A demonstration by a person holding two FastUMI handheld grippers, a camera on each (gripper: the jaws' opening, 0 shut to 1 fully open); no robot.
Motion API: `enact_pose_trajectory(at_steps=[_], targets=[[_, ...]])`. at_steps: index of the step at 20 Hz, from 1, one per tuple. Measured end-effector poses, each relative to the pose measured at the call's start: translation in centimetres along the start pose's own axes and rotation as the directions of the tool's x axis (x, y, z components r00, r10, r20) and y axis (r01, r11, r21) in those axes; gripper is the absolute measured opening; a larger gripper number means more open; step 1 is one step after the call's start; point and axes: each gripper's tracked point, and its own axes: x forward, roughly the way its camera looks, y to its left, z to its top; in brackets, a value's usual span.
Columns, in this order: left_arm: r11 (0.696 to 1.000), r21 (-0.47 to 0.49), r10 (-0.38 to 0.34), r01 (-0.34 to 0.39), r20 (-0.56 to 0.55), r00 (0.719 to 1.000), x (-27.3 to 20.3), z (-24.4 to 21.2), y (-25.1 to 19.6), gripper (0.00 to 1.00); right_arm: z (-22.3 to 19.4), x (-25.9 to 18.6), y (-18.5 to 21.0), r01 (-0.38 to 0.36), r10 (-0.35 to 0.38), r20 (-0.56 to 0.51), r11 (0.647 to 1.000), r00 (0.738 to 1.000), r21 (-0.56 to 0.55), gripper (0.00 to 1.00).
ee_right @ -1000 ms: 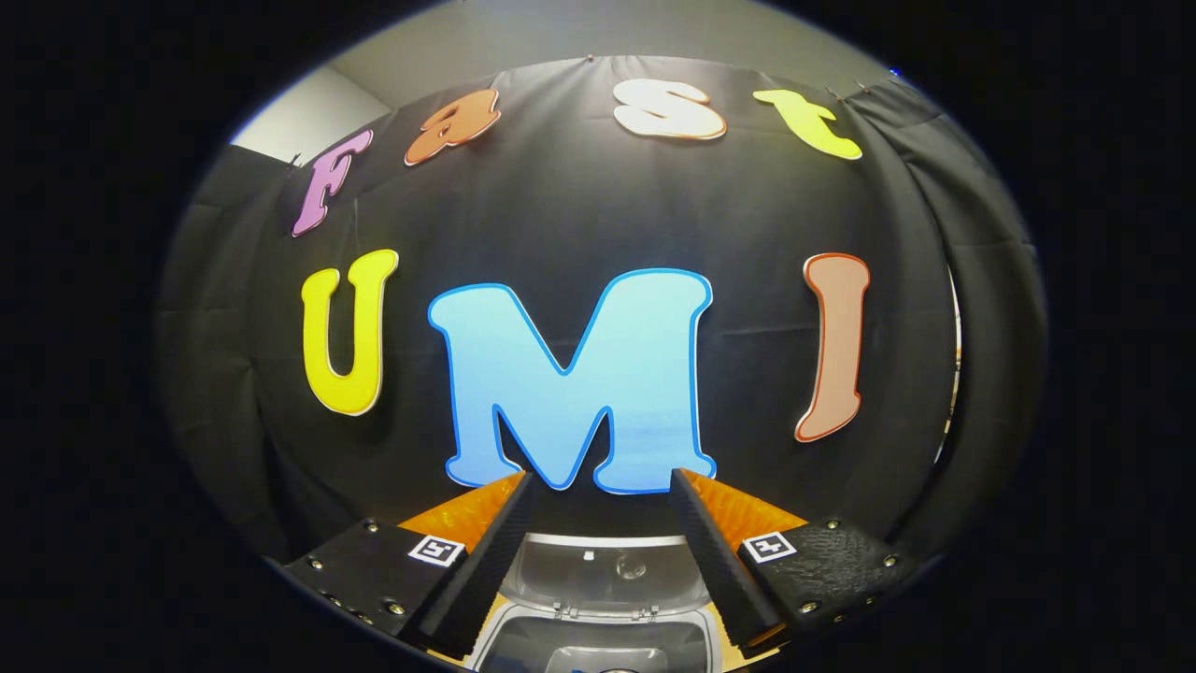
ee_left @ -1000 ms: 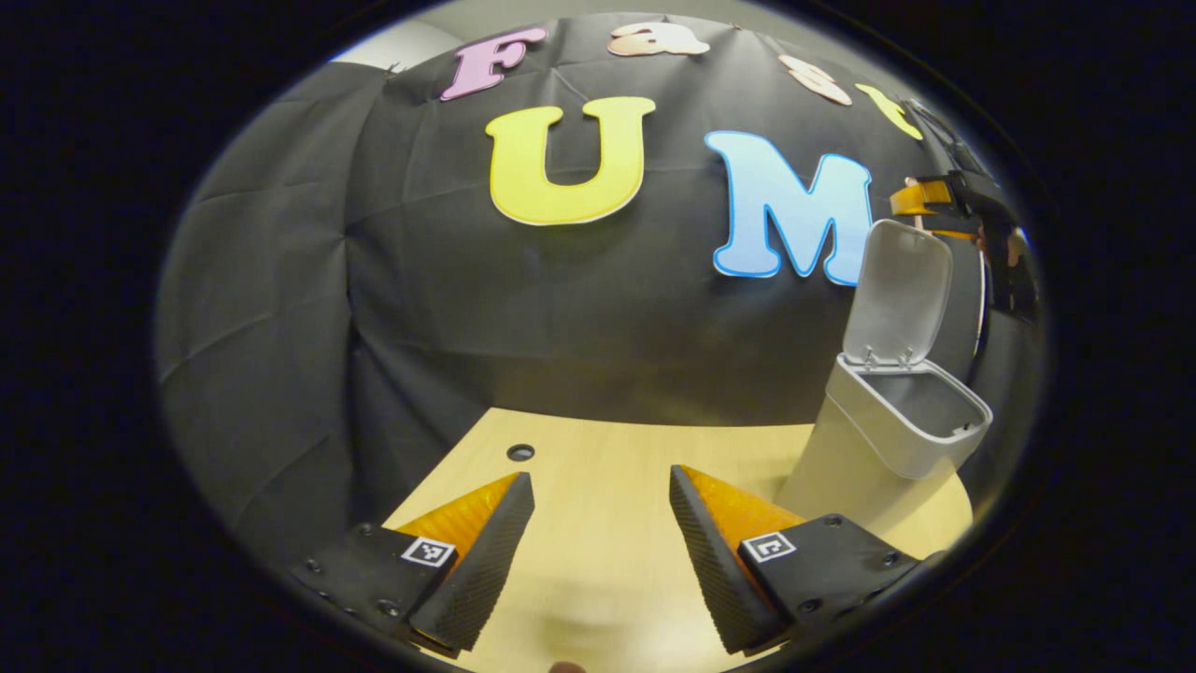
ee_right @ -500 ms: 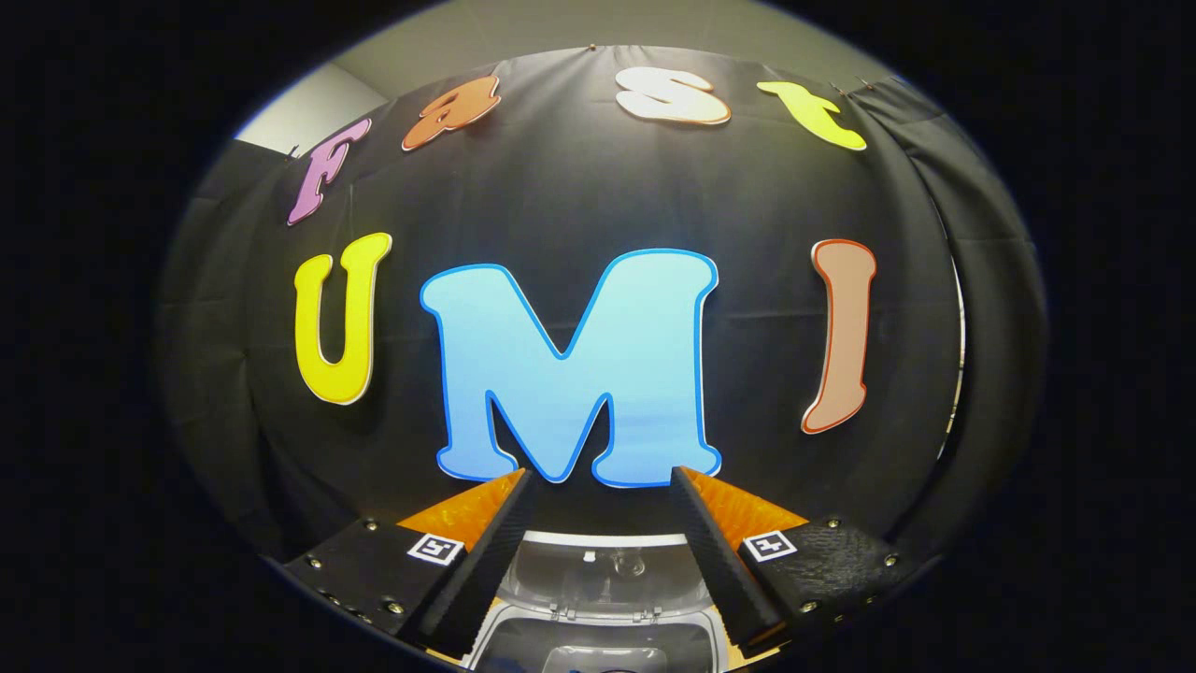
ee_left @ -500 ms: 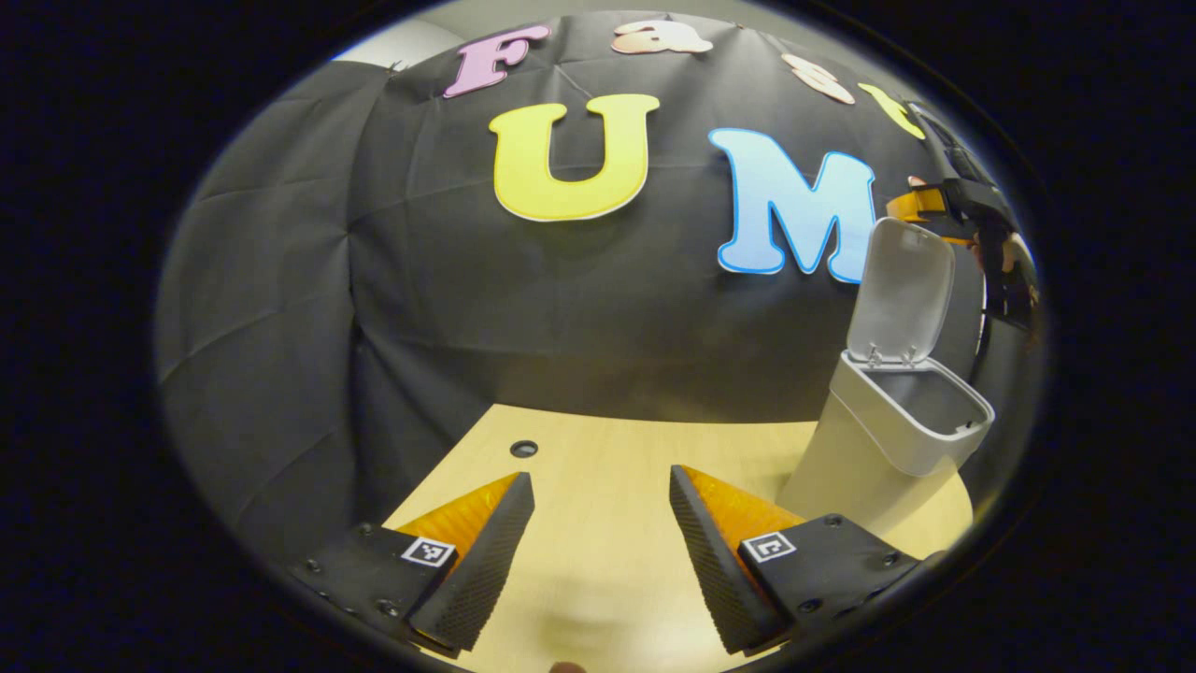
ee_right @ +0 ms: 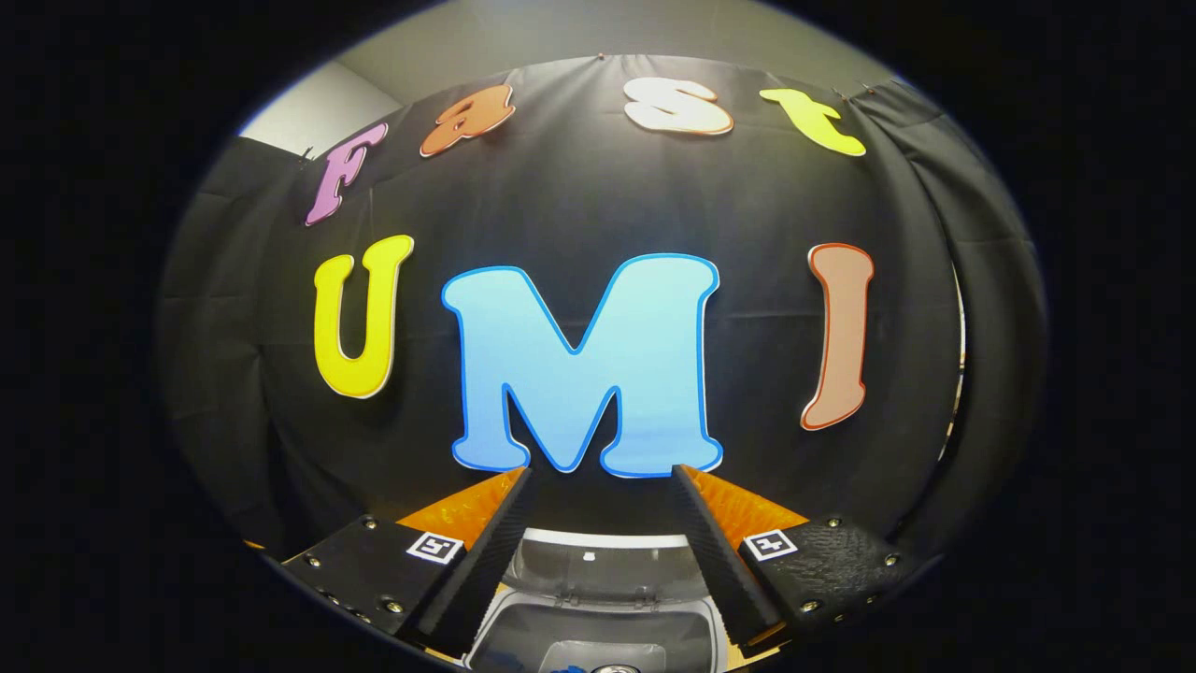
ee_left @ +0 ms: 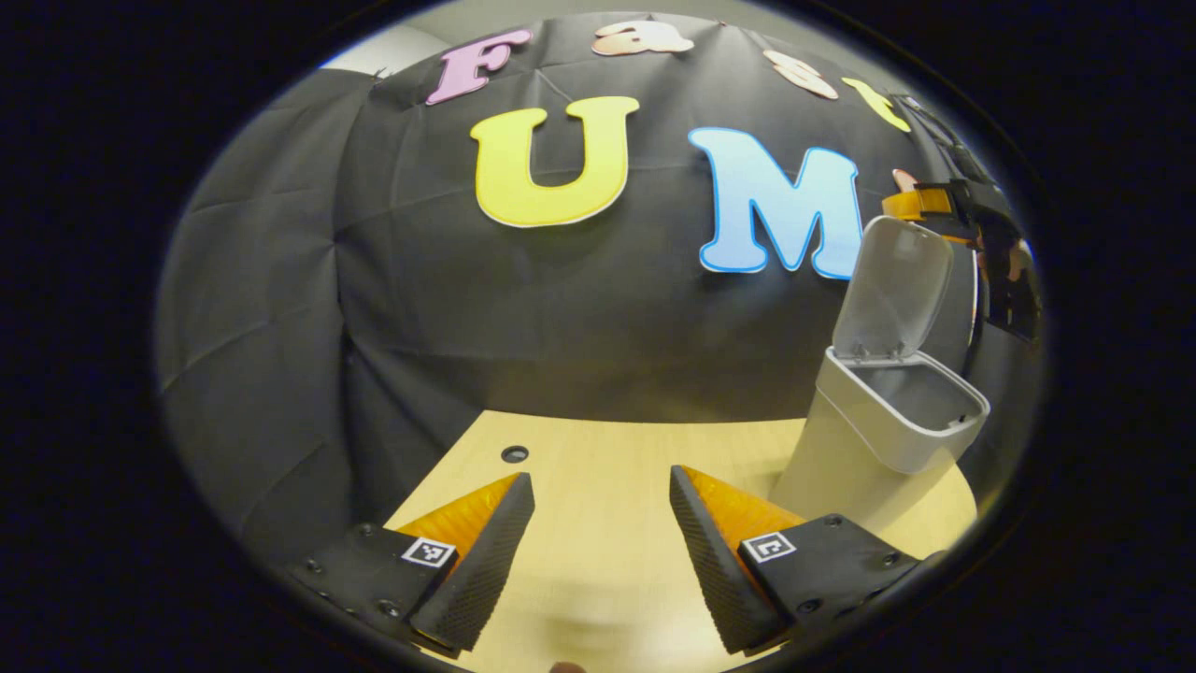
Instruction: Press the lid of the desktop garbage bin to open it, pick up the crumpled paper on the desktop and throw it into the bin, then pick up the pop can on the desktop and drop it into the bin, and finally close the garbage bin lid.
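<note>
My right gripper (ee_right: pixel 600 551) has drifted slightly above the open bin (ee_right: pixel 598 636). Both grippers gape wide, empty; left gripper (ee_left: pixel 600 561) hovers over the table (ee_left: pixel 598 449)

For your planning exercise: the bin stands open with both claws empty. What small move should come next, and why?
Probably bring the right claw, open and poised above the pale grey plastic bin, behind its upright hinged lid to tip it shut; something already lies inside the bin.
</note>
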Motion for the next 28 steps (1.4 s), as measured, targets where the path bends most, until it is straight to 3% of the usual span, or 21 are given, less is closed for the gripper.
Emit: enact_pose_trajectory(at_steps=[4, 8, 14, 19, 28], targets=[[0.999, -0.018, -0.028, 0.028, -0.005, 1.000, -0.4, -0.1, -1.0, 0.96, -1.5, -2.1, 0.4, -0.023, 0.023, -0.008, 1.000, 1.000, 0.006, 0.93], [0.999, -0.025, -0.029, 0.029, -0.001, 1.000, -0.8, -0.2, -1.1, 0.96, -7.3, -3.6, 0.0, -0.015, 0.014, -0.192, 1.000, 0.981, -0.004, 0.93], [0.999, -0.030, -0.019, 0.019, -0.002, 1.000, -1.5, -0.5, -0.5, 0.96, -12.5, -4.9, -0.2, -0.004, 0.009, -0.286, 1.000, 0.958, 0.020, 0.97], [0.999, -0.022, -0.024, 0.024, 0.001, 1.000, -1.5, -0.4, -0.8, 0.95, -14.7, -5.8, -0.3, 0.015, 0.004, -0.317, 0.998, 0.949, 0.059, 0.98], [0.999, -0.024, -0.035, 0.035, -0.002, 0.999, -1.5, -0.4, -1.5, 0.95, -17.2, -6.9, 0.2, 0.022, -0.020, -0.344, 1.000, 0.939, 0.001, 0.98]])
